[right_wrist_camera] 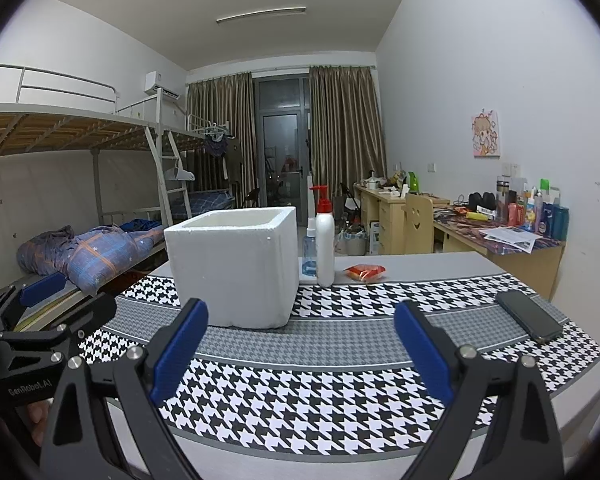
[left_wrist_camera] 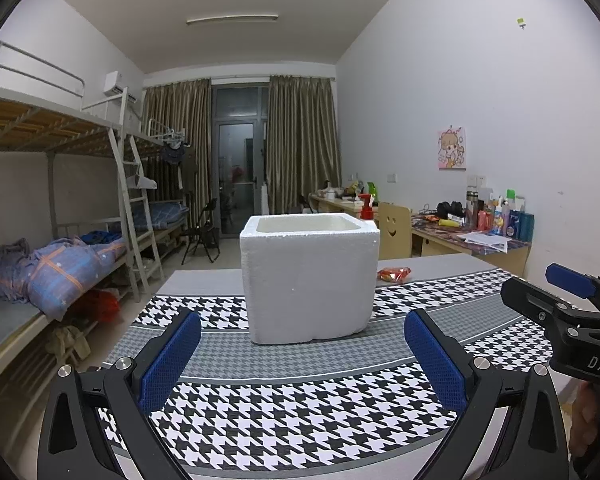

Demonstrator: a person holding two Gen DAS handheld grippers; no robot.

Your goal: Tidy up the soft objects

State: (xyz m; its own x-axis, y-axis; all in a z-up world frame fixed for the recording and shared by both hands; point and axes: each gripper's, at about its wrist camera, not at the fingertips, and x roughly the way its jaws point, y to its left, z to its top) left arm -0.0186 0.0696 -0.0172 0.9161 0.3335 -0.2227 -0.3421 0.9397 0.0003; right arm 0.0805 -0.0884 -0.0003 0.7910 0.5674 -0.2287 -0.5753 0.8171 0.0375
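Both tongs hang spread and empty; the red packet (right_wrist_camera: 366, 272) lies past the foam box (right_wrist_camera: 236, 264), rightward, nearer the right tongs (right_wrist_camera: 300, 354).

You get even, dim-cool light from the ceiling tube lamp (left_wrist_camera: 232, 19), soft shadows, sharp focus, heavy fisheye bending and black vignette at edges.

Dormitory room, metal bunk beds (left_wrist_camera: 60, 184), cluttered study desks (right_wrist_camera: 512, 236), curtains (left_wrist_camera: 300, 144)

phone (right_wrist_camera: 529, 316) on houndstooth cloth (right_wrist_camera: 300, 400) | pump bottle (right_wrist_camera: 325, 240) | spray bottle (right_wrist_camera: 309, 252) | bunk bed (left_wrist_camera: 60, 184)
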